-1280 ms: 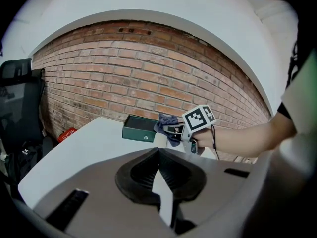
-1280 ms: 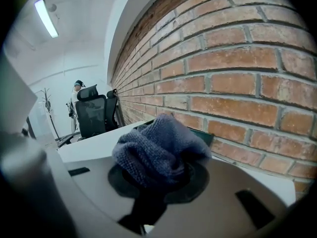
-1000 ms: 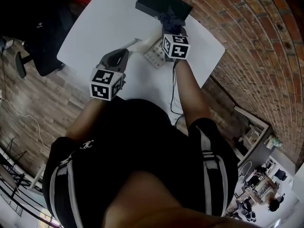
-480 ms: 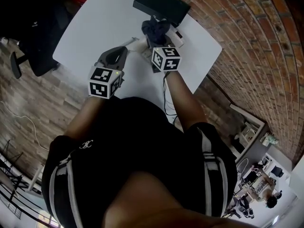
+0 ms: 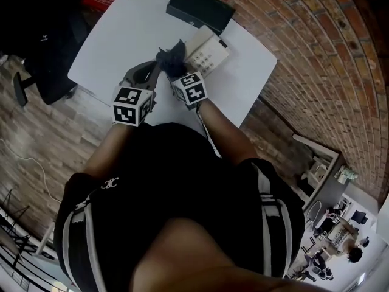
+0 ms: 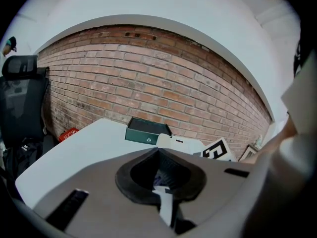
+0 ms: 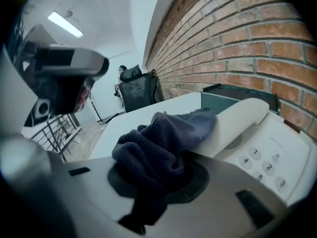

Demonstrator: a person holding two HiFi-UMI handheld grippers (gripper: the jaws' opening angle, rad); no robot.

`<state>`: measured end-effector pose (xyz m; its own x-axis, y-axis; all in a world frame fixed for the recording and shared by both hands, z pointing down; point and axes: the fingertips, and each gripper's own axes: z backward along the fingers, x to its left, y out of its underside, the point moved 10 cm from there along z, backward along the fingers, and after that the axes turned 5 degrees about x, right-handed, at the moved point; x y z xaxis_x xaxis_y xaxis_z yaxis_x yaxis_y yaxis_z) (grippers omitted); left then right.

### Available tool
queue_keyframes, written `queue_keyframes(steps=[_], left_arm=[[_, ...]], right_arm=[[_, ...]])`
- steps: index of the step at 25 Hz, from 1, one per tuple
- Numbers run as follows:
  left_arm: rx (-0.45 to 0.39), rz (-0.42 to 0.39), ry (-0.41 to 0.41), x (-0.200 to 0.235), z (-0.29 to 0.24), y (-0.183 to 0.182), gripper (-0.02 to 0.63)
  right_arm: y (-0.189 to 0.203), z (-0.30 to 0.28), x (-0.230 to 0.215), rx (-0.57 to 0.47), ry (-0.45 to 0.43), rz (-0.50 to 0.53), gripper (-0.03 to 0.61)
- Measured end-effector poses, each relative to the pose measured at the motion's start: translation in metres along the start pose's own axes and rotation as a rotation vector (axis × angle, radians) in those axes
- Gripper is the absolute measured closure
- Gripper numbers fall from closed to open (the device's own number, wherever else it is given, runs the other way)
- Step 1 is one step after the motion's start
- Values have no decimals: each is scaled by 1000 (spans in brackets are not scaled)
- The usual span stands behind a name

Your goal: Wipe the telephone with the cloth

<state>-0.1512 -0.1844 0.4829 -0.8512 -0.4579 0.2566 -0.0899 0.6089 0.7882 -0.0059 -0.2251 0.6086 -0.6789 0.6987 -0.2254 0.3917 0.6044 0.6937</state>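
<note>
Cloth (image 7: 158, 140), nubby dark knit, in clenched right tool (image 7: 153, 177) against smooth telephone (image 7: 260, 150); left tool (image 6: 159, 155) clenched.

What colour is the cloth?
The cloth is dark bluish grey, best seen in the right gripper view.

Right hand-held gripper (image 7: 158, 180) clamps cloth (image 7: 158, 148) against telephone (image 7: 257, 143) handset.

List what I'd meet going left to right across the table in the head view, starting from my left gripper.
left gripper → dark cloth → telephone. The dark green box farther back spans both cloth and telephone, so it is left out.
</note>
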Motion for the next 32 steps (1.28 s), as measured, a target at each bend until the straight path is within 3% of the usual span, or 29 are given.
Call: queue_keyframes(steps=[9,15,32], left_arm=[[-34,-6,5,-7,14,2,621],[-44,-6,25,-14,15,4,621],[-52,-3,25,-12,18,4,621]], right_arm=[[20,15,-2,71,76,91,518],[28,33,-25,93,197,62,517],[-11,62,-128,102,484,30,517]])
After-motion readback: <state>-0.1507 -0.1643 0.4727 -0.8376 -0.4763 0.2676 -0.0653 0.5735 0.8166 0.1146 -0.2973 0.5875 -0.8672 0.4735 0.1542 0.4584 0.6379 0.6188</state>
